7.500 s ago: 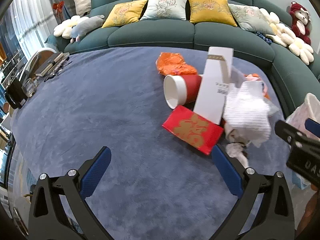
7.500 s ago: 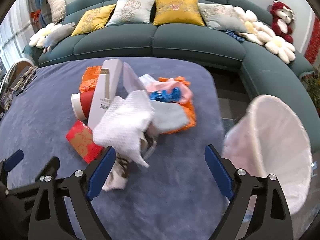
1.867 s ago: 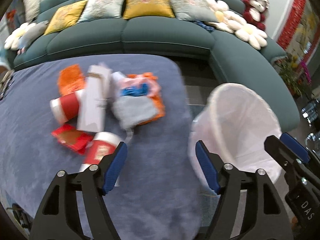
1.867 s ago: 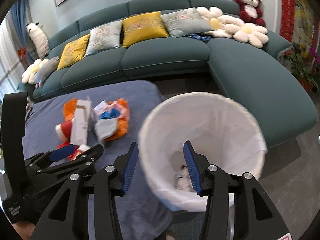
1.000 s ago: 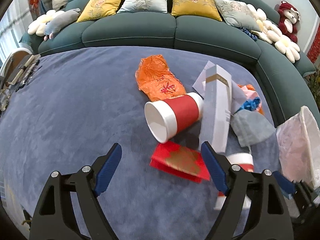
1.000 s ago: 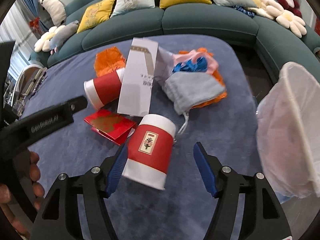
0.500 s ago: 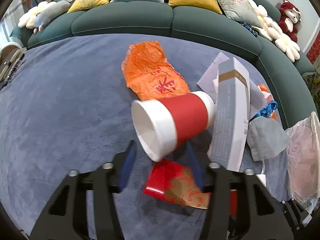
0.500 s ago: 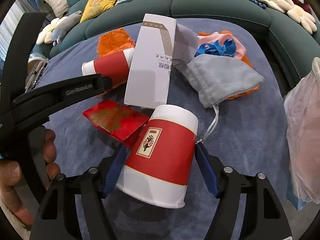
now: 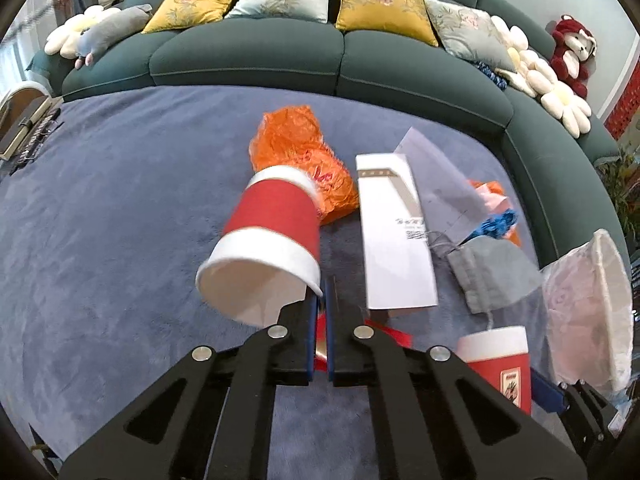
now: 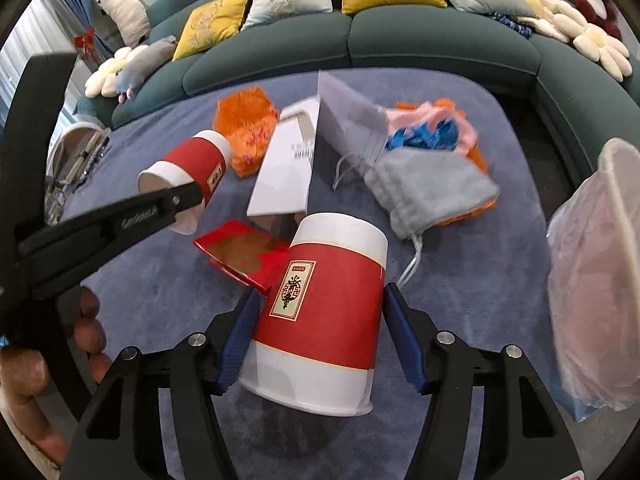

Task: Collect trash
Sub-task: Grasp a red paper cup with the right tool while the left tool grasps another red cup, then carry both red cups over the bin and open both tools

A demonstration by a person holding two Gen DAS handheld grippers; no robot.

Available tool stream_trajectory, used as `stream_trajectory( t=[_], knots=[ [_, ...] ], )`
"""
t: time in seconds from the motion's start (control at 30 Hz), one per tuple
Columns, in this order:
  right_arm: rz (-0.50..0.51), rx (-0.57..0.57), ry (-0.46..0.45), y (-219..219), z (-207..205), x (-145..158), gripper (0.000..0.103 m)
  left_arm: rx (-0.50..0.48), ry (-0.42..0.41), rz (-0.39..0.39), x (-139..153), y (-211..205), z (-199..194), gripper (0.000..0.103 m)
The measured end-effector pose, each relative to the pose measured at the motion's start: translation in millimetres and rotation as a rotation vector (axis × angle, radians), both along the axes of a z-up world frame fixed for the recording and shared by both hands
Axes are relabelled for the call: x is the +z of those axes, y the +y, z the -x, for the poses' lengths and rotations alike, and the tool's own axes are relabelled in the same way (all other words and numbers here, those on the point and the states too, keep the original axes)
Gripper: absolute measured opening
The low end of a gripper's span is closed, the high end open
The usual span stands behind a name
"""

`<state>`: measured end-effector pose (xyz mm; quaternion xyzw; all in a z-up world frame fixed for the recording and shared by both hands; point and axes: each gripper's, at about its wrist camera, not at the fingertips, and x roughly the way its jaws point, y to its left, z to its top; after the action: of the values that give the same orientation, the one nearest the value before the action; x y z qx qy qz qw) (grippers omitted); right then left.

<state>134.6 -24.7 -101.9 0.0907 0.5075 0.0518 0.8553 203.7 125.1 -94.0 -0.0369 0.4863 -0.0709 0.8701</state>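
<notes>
My left gripper (image 9: 318,300) is shut on the rim of a red-and-white paper cup (image 9: 268,248), lifted and tilted with its mouth toward the camera; it also shows in the right wrist view (image 10: 188,176). My right gripper (image 10: 320,308) is shut on a second red-and-white cup (image 10: 324,312), held by its sides, mouth toward the camera; this cup also shows in the left wrist view (image 9: 500,360). A white-lined trash bin (image 10: 592,280) stands at the right.
On the blue carpeted table (image 9: 120,200) lie a red envelope (image 10: 240,252), a white box (image 9: 392,232), an orange bag (image 9: 300,156), a grey pouch (image 10: 428,188) and pink, blue and orange scraps (image 10: 432,128). A green sofa (image 9: 320,52) curves behind.
My left gripper has closed on the lying cup's rim and raised it. My right gripper has closed around the second cup, which now sits tilted between its fingers.
</notes>
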Motion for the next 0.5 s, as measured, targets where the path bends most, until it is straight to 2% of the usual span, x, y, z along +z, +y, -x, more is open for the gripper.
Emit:
stream_trajectory(
  t=[0.27, 0.5],
  knots=[
    [-0.005, -0.048, -0.085, -31, 12, 44, 0.06, -0.038, -0.059, 0.01, 44, -29, 23, 0.003],
    [0.001, -0.119, -0.148, -76, 28, 73, 0.061, -0.13, -0.105, 0.017, 76, -92, 41, 0.003]
  ],
)
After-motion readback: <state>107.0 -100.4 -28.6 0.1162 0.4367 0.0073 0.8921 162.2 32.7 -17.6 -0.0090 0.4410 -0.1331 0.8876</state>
